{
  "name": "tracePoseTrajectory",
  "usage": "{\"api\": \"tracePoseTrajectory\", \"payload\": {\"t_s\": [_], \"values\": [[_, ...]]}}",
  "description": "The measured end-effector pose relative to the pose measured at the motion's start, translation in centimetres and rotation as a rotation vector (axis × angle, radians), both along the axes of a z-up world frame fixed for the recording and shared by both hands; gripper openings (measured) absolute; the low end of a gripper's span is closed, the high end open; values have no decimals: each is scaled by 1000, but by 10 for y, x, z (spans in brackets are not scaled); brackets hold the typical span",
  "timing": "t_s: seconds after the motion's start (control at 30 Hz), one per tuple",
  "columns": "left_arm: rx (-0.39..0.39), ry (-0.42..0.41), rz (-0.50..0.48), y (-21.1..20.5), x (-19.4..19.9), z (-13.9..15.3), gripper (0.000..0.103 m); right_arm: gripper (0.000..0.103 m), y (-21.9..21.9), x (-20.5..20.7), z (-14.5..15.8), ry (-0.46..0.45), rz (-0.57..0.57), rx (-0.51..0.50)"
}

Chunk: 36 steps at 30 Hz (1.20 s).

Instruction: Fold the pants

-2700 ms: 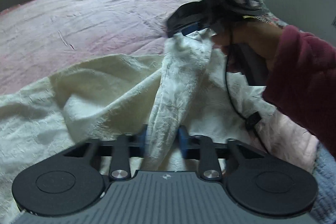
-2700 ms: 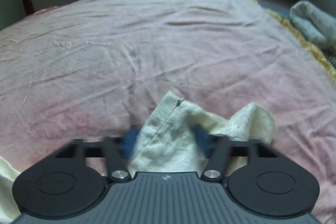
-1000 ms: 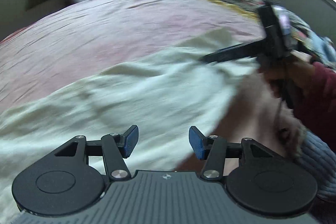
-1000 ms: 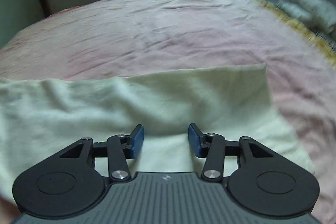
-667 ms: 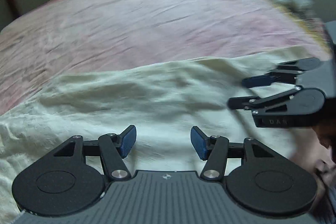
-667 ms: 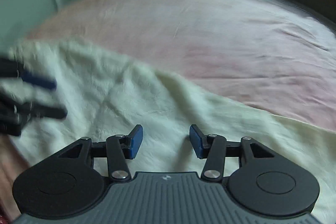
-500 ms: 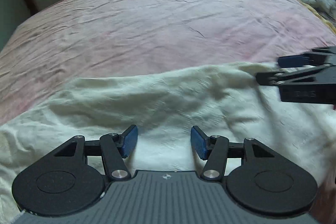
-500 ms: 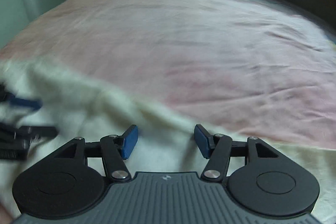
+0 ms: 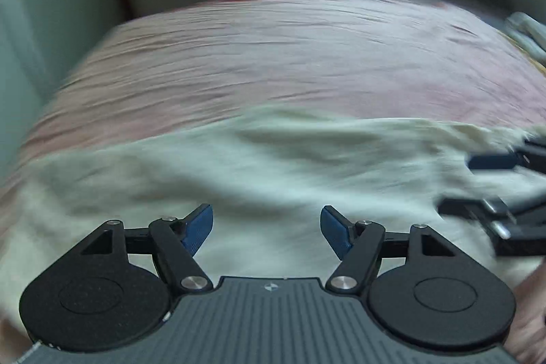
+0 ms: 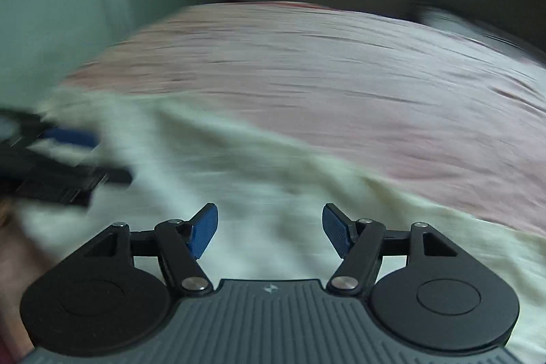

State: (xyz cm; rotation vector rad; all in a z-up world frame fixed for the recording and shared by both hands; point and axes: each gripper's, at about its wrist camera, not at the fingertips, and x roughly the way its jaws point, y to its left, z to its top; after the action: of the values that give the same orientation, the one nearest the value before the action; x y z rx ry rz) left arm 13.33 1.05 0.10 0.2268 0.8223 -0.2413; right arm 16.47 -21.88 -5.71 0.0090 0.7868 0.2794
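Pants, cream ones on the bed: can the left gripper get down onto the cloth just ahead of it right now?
Probably yes. The left gripper has its jaws opening with nothing between them, and the pants lie bare just ahead. The right gripper sits off to the side.

We see the pants [image 9: 273, 166] lying on the bed [image 9: 290, 57], across its near part. Both grippers hang over the pants, the left gripper [image 9: 267, 229] left of the right gripper [image 10: 270, 229].
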Motion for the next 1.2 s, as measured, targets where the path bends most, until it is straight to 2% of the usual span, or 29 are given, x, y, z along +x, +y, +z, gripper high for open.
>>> {"api": "tracePoseTrajectory", "payload": {"t_s": [0.17,0.23,0.3,0.4,0.43,0.5,0.53,0.57,0.6,0.63,0.67,0.7,0.77,0.8,0.9,0.97,1.03,1.07,1.13,1.17,1.2], "values": [[0,-16,369,124,-25,8,72,67,95,-6,2,-15,283,27],[-77,-2,516,173,-34,12,72,67,144,-11,6,-58,403,-1],[-212,29,617,214,-37,14,71,67,197,-21,10,-150,527,-75],[-402,54,656,248,-34,16,71,64,266,-28,9,-249,652,-152],[-443,56,659,253,-33,16,71,58,285,-29,7,-265,685,-165],[-486,63,641,255,-24,14,71,50,317,-29,1,-293,736,-211],[-497,72,637,255,-18,12,67,44,330,-26,-3,-307,747,-240],[-509,88,645,255,-12,10,63,34,340,-22,-8,-308,750,-269],[-529,102,647,256,-9,5,52,28,347,-17,-14,-298,748,-289],[-552,114,640,257,-5,1,37,17,352,-13,-18,-289,741,-292],[-541,125,654,258,-3,-2,32,10,353,-10,-19,-286,729,-279],[-528,123,670,259,-3,-5,25,8,353,-9,-18,-282,719,-261],[-526,79,659,262,-8,-4,22,7,351,-5,-12,-267,699,-208],[-497,47,655,260,-10,0,16,7,350,-4,-8,-256,698,-191],[-392,-3,651,254,-6,2,11,7,356,4,-14,-209,700,-173],[-360,5,657,252,-2,-6,10,8,350,5,-16,-195,673,-128],[-344,-1,658,251,-7,-4,10,10,328,4,-5,-139,663,-50],[-322,-16,654,249,-11,1,11,10,308,1,4,-125,650,0],[-222,-58,637,240,-18,17,10,10,258,-3,21,-134,564,36],[-178,-74,603,232,-19,26,14,11,231,-1,27,-137,501,26],[-150,-90,565,222,-18,34,26,11,203,4,29,-133,424,6]]}}
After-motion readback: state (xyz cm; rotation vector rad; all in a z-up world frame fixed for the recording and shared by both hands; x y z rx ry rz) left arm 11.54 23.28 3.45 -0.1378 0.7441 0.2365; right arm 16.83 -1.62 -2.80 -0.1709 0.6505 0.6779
